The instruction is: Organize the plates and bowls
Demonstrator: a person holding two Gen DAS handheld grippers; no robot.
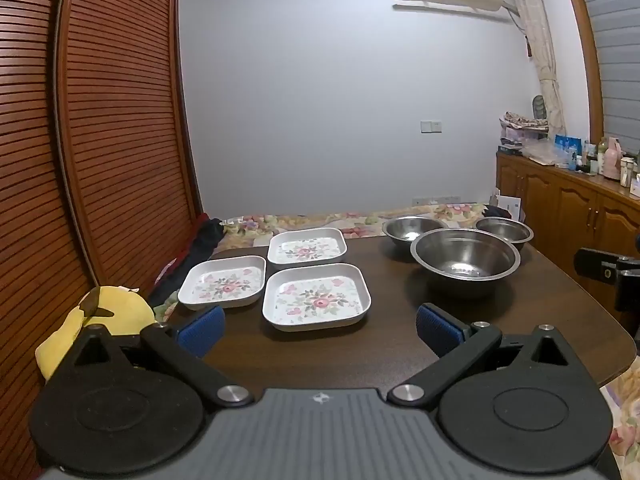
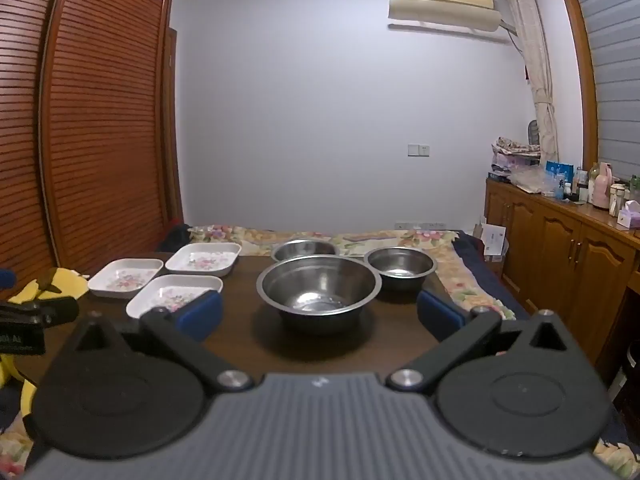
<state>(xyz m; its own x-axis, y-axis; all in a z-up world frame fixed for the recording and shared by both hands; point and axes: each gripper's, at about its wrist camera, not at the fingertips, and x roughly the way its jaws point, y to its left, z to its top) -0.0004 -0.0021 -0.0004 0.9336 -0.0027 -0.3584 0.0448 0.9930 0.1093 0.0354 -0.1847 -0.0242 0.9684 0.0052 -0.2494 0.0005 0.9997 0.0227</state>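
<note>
Three square white plates with a flower print lie on the dark wooden table (image 1: pixel 400 344): a near one (image 1: pixel 316 296), a left one (image 1: pixel 222 282) and a far one (image 1: pixel 307 245). To their right stand three steel bowls: a large one (image 1: pixel 466 260) in front, two smaller ones (image 1: pixel 412 230) (image 1: pixel 505 229) behind. My left gripper (image 1: pixel 320 326) hovers open just short of the near plate, nothing between its blue pads. My right gripper (image 2: pixel 320 314) is open too, facing the large bowl (image 2: pixel 318 285), with the small bowls (image 2: pixel 400 266) (image 2: pixel 305 249) beyond and the plates (image 2: pixel 174 293) at left.
A bed with a floral cover (image 1: pixel 360 216) runs behind the table. A louvred wooden wardrobe (image 1: pixel 100 140) stands left, a cabinet with bottles (image 1: pixel 580 200) right. A yellow plush toy (image 1: pixel 100 320) sits at the table's left edge. The other gripper's body shows at far right (image 1: pixel 608 272).
</note>
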